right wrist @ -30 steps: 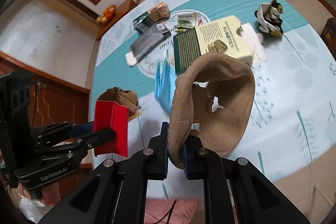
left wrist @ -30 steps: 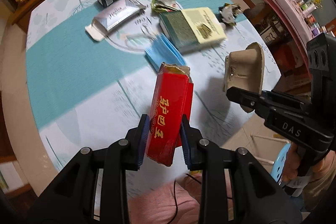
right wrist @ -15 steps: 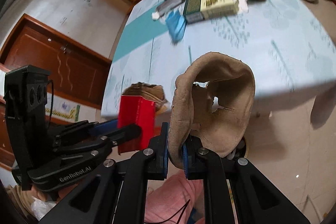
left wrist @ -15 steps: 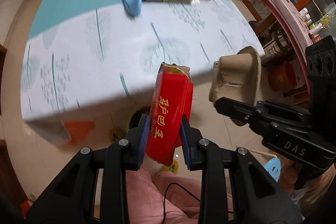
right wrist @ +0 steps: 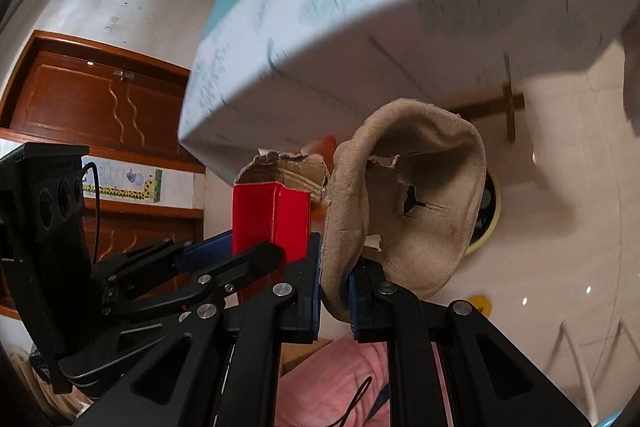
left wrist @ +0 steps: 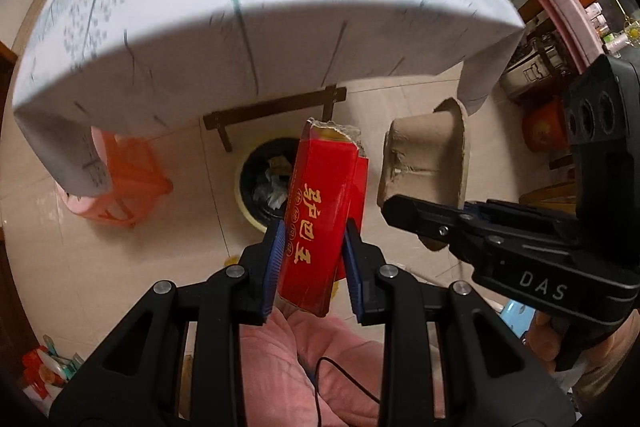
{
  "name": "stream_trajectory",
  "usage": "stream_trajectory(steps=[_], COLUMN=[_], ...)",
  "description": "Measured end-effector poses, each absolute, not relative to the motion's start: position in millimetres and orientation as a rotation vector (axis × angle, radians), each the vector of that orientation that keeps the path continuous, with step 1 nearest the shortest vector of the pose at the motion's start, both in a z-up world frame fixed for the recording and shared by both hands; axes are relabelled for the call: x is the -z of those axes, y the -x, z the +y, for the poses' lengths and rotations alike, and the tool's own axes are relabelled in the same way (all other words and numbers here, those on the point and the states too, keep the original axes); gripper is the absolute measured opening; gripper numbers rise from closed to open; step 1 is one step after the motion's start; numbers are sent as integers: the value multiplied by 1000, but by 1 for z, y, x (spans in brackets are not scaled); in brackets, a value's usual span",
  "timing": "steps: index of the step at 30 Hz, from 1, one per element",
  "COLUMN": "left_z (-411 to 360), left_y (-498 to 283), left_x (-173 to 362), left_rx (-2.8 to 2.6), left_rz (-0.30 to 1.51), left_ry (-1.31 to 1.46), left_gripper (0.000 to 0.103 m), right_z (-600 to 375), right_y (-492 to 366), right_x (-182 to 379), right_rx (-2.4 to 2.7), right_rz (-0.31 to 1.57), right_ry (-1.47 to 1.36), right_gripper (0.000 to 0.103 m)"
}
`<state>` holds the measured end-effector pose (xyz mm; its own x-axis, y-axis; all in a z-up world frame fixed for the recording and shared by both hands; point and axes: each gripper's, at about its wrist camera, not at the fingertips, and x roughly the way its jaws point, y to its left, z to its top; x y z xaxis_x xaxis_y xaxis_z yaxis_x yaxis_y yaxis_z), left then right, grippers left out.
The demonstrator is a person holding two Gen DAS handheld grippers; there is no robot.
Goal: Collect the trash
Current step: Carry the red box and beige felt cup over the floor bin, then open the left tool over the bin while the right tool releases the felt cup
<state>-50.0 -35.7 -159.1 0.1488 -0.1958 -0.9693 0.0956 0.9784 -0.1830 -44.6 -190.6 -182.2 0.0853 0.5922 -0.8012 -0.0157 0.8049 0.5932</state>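
— Hovering over the floor now, both hands loaded. The left gripper [left wrist: 314,263] has its fingers [left wrist: 274,263] pinching a torn red cardboard box with gold lettering [left wrist: 324,211] by its lower end, long axis running up and away from the fingers, the ragged open end farthest out.

— And the other?

— The right gripper [right wrist: 334,281] has its fingers [right wrist: 312,279] pressed nearly together on the rim of a crumpled brown pulp-paper cup tray [right wrist: 416,211], its hollow facing the camera.

— Where is the bin from them?

— A round cream-rimmed waste bin with a dark liner [left wrist: 256,183] stands on the tiled floor, under the edge of the desk with the white and teal leaf-print cloth [left wrist: 240,27]. From the left wrist it shows just behind and left of the red box; from the right wrist it peeks out behind the tray's right side [right wrist: 490,211].

— Which is nearer?

— I'd judge the red box, whose far end already overlaps the bin's mouth; whether it is truly above it I cannot tell. The tray lies off to the right of it.
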Motion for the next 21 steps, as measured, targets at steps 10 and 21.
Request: stream_trajectory(steps=[10, 21], left_z=[-33, -43], left_y=[43, 11], left_x=[260, 393], left_rx=[185, 221], left_rz=[1439, 1499], left_ry=[88, 38], left_gripper=[26, 28], right_z=[-184, -193], right_y=[63, 57], right_x=[282, 412], right_rx=[-382, -256], right_rz=[1495, 1529], right_ry=[-496, -560], right_gripper=[11, 11])
